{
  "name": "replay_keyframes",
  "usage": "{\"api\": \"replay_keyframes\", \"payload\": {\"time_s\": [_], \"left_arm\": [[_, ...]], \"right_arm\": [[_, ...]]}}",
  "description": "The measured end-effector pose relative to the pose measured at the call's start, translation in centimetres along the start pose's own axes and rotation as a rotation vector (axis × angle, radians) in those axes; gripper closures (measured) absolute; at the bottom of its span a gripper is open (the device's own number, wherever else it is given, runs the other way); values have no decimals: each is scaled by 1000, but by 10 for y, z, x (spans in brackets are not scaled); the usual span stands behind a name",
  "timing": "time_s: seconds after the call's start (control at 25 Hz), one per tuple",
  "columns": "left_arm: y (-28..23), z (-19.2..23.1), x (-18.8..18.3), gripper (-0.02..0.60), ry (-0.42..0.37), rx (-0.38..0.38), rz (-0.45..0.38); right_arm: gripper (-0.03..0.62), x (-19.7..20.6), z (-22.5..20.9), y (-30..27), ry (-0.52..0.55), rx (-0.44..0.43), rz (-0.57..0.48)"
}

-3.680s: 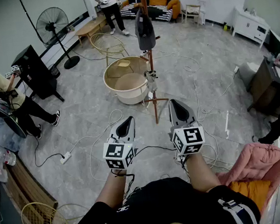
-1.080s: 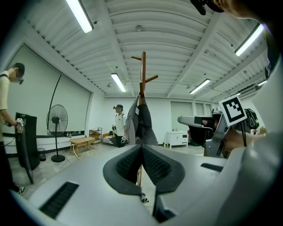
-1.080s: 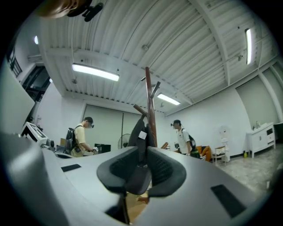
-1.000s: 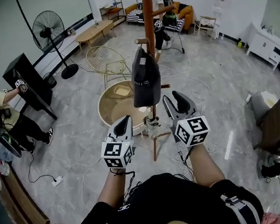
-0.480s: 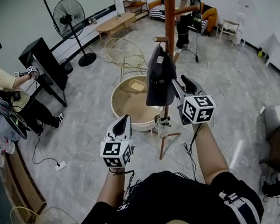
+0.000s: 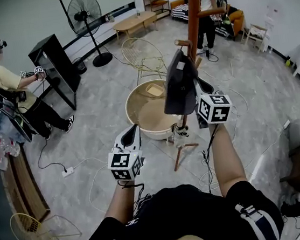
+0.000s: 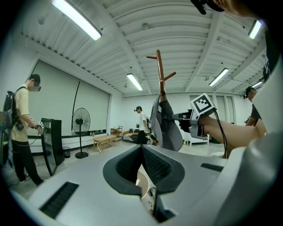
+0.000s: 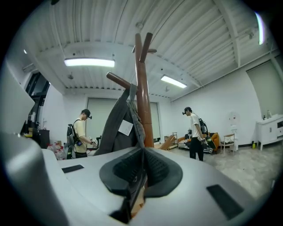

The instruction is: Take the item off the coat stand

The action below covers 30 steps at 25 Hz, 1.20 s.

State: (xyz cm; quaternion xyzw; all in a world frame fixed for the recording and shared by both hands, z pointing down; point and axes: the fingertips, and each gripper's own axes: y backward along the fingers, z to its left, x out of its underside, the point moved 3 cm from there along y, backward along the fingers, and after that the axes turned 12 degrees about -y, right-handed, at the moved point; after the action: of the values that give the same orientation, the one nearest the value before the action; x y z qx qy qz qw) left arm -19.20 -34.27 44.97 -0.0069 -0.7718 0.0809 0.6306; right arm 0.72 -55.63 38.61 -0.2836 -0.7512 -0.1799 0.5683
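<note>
The dark cap (image 6: 178, 84) is hung lengthwise from a peg (image 6: 183, 43) of the coat stand (image 6: 194, 13), its lower edge being closed upon by the right gripper (image 6: 200, 87). The left gripper (image 6: 134, 130), shut and empty, is held lower, well apart.

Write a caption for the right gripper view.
Right gripper, jaws closing on the dark cap hung on the coat stand.
</note>
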Motion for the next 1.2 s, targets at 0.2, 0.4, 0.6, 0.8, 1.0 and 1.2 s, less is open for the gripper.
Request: {"api": "replay_keyframes", "payload": {"time_s": [0.2,0.4,0.6,0.8,1.0,1.2], "left_arm": [[-1,-1,9,566,5,7,12],[-2,-2,14,566,11,15,14],[-7,-7,19,566,20,36,20],[-6,-12,15,566,17,57,1],[-9,-20,12,566,17,78,-10],[-20,-32,18,565,25,110,2]], "right_arm": [[566,-12,14,7,-15,-29,-71],[566,-30,37,30,31,-82,-144],[566,-53,61,55,68,-128,-224],[568,-72,78,87,81,-166,-296],[567,-67,83,114,98,-176,-284],[567,-15,57,118,60,-124,-142]]}}
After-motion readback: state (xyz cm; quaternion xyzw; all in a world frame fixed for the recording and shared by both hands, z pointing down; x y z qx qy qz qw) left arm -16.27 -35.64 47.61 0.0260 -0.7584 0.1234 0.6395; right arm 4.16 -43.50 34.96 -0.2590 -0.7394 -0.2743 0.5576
